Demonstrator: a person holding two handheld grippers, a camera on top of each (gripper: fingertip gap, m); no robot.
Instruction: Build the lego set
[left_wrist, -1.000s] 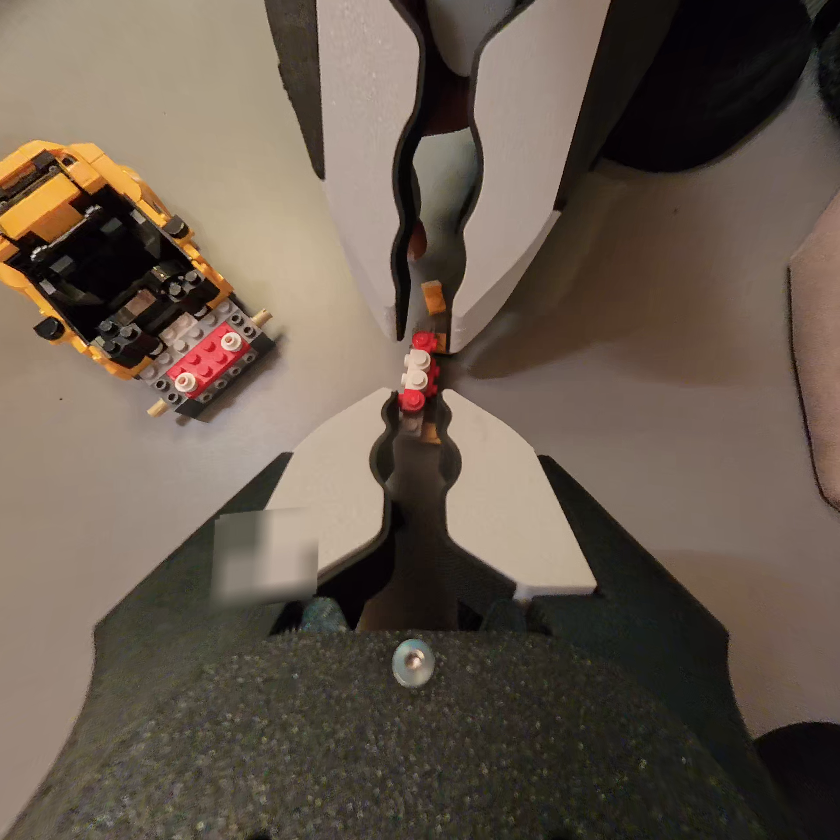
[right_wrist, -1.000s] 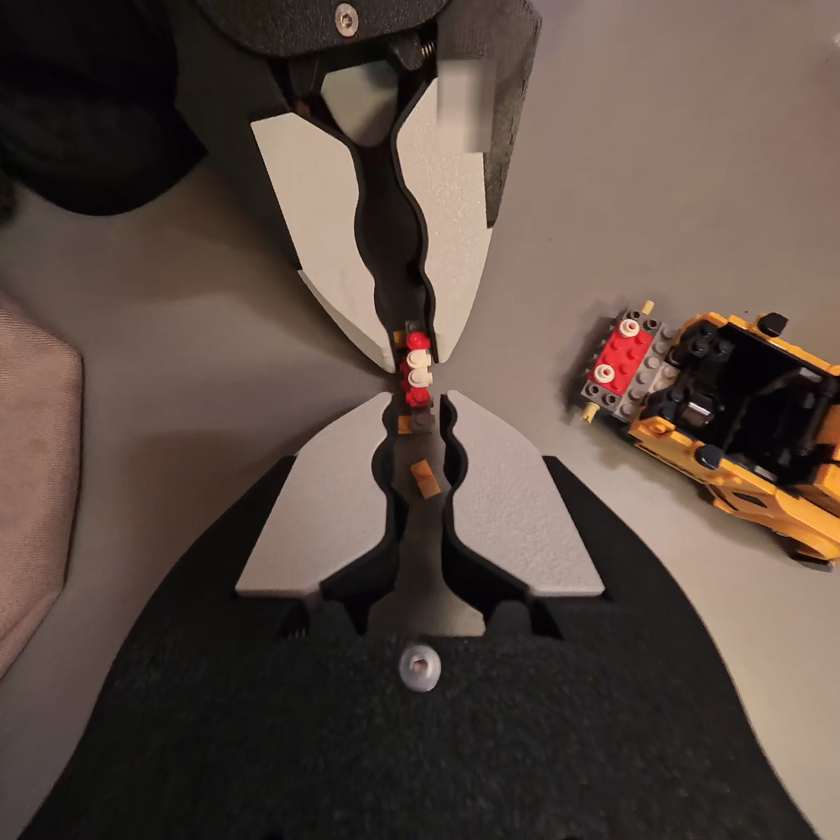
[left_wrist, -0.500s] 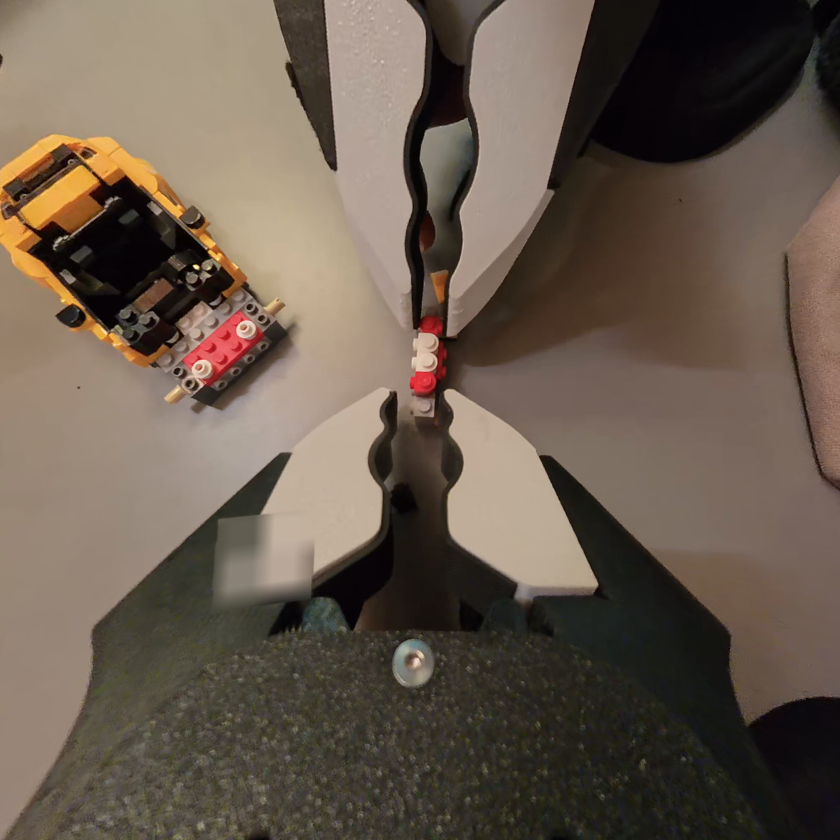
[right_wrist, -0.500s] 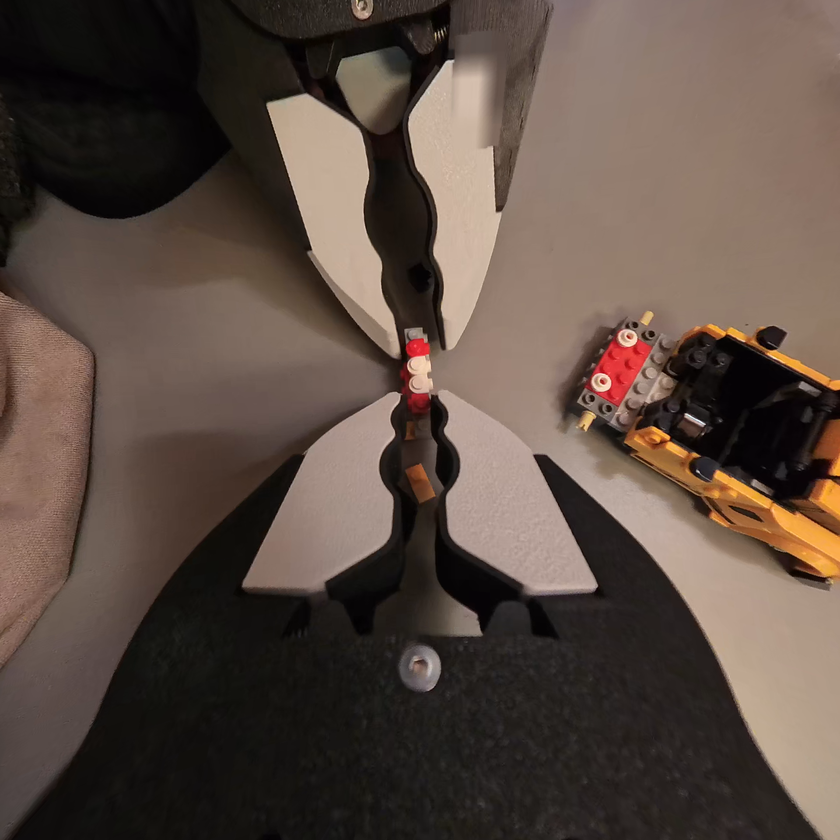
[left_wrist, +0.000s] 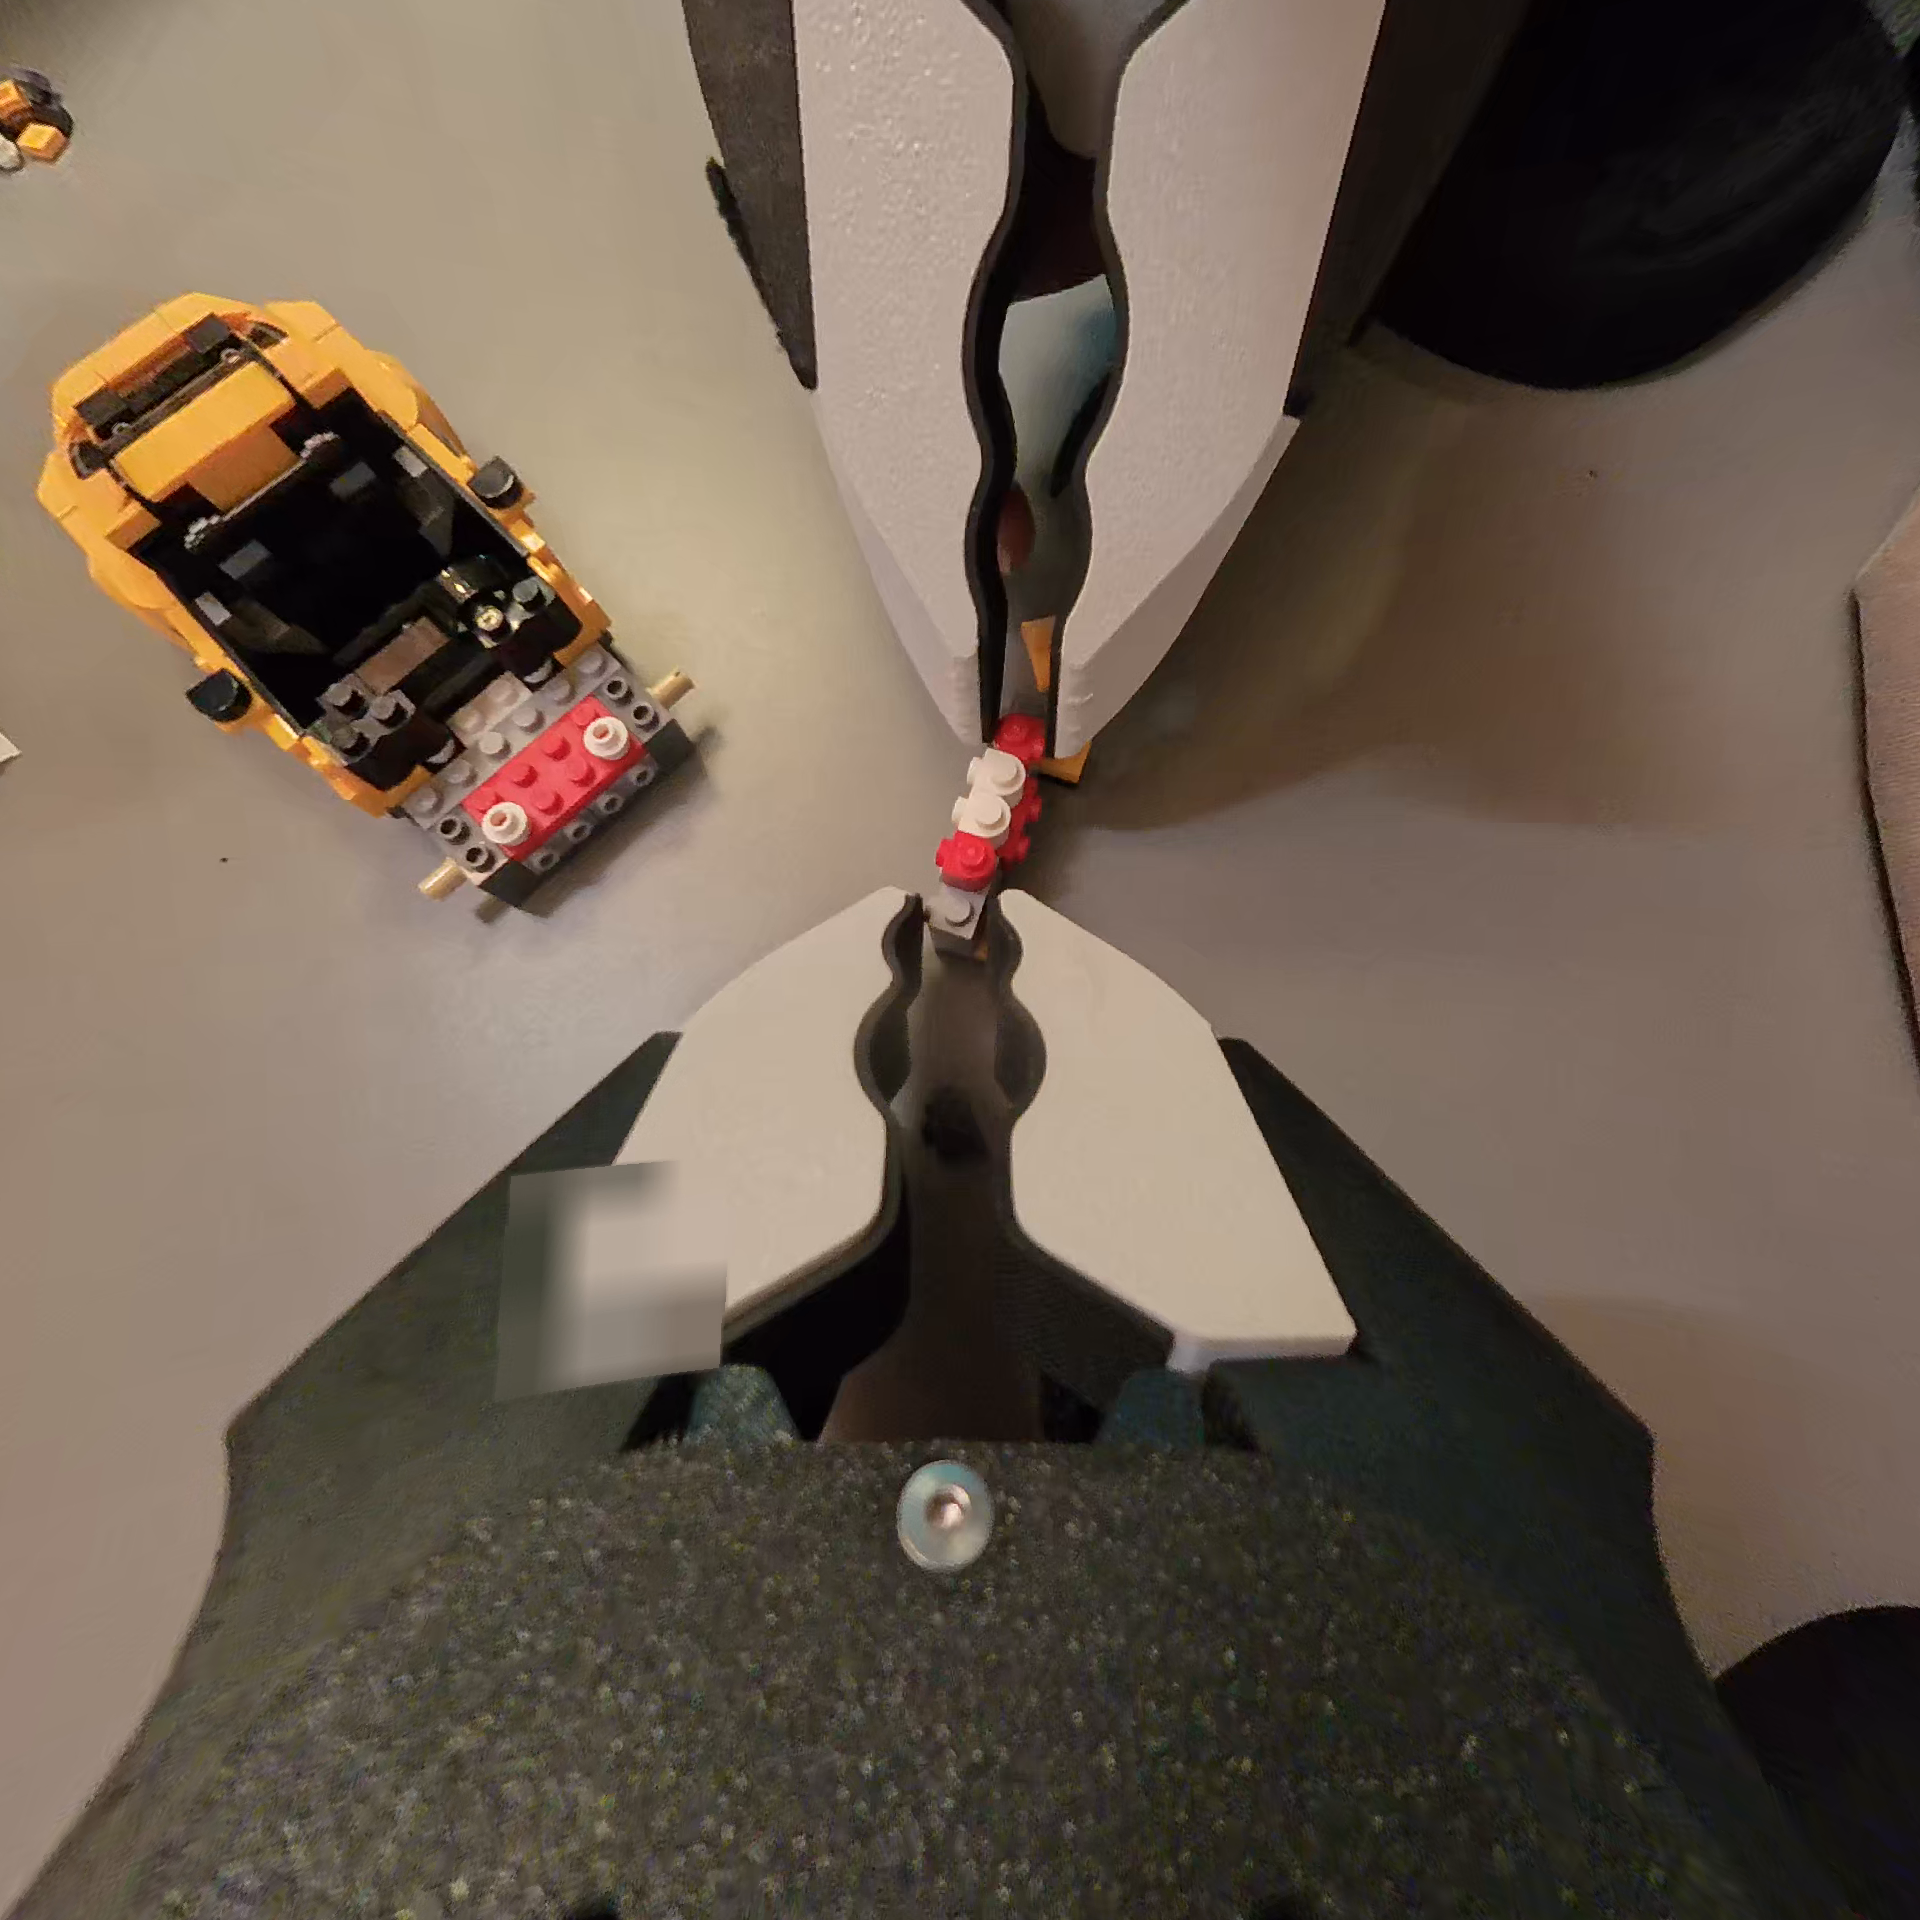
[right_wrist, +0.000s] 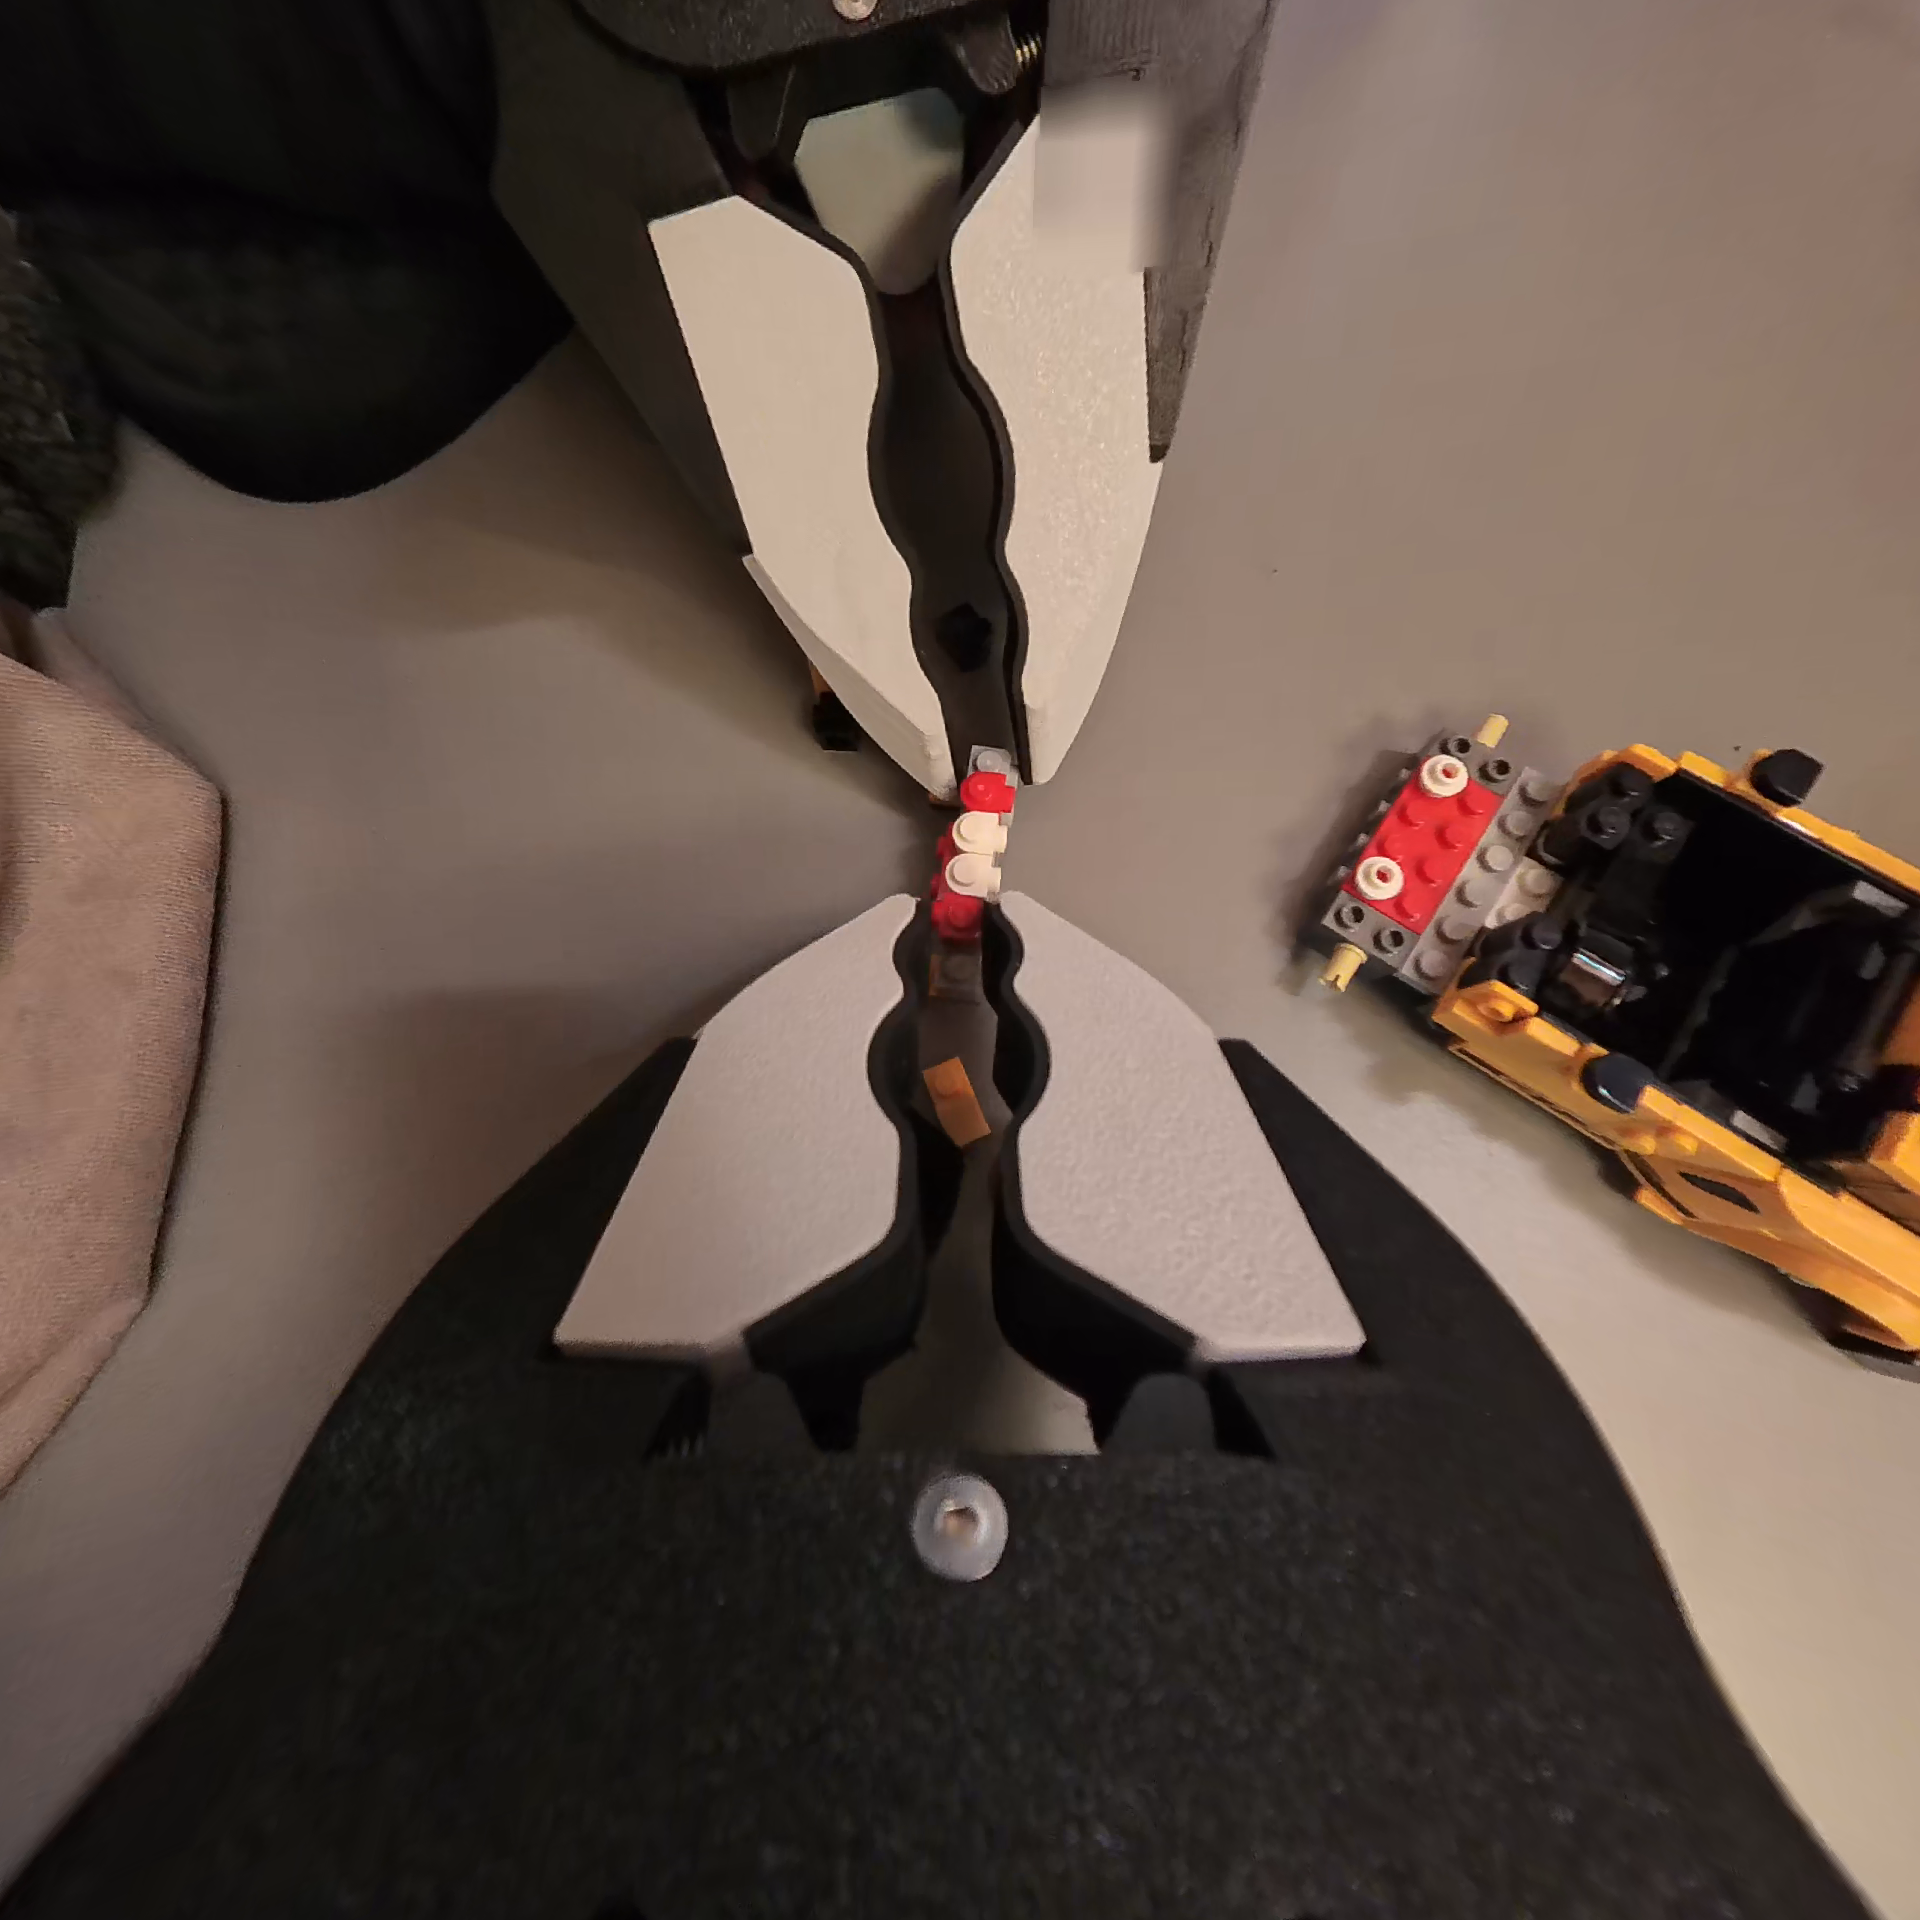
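A small lego sub-assembly (left_wrist: 987, 821) of red and white round studs on a grey plate is held in the air between both grippers, which face each other tip to tip. My left gripper (left_wrist: 958, 914) is shut on its grey end. My right gripper (right_wrist: 951, 920) is shut on its red end, with an orange piece (right_wrist: 951, 1091) between its fingers farther back. The right gripper also shows in the left wrist view (left_wrist: 1023, 727), and the left gripper in the right wrist view (right_wrist: 987, 774). A yellow and black lego car (left_wrist: 312, 582) with a red plate (left_wrist: 551, 774) lies on the grey table (left_wrist: 520, 1039). It also shows in the right wrist view (right_wrist: 1662, 997).
A few loose small pieces (left_wrist: 31, 114) lie at the far left of the table. A pinkish cloth (right_wrist: 94, 935) lies at one edge. A dark bulky shape (right_wrist: 260, 260) sits behind the grippers. A small orange and black piece (right_wrist: 826, 717) lies beside the left gripper. The grippers are tip to tip, or close to it.
The left gripper has drawn back slightly, so the grey end of the sub-assembly now shows at its tips. Both grippers keep hold. The car has not moved on the table.
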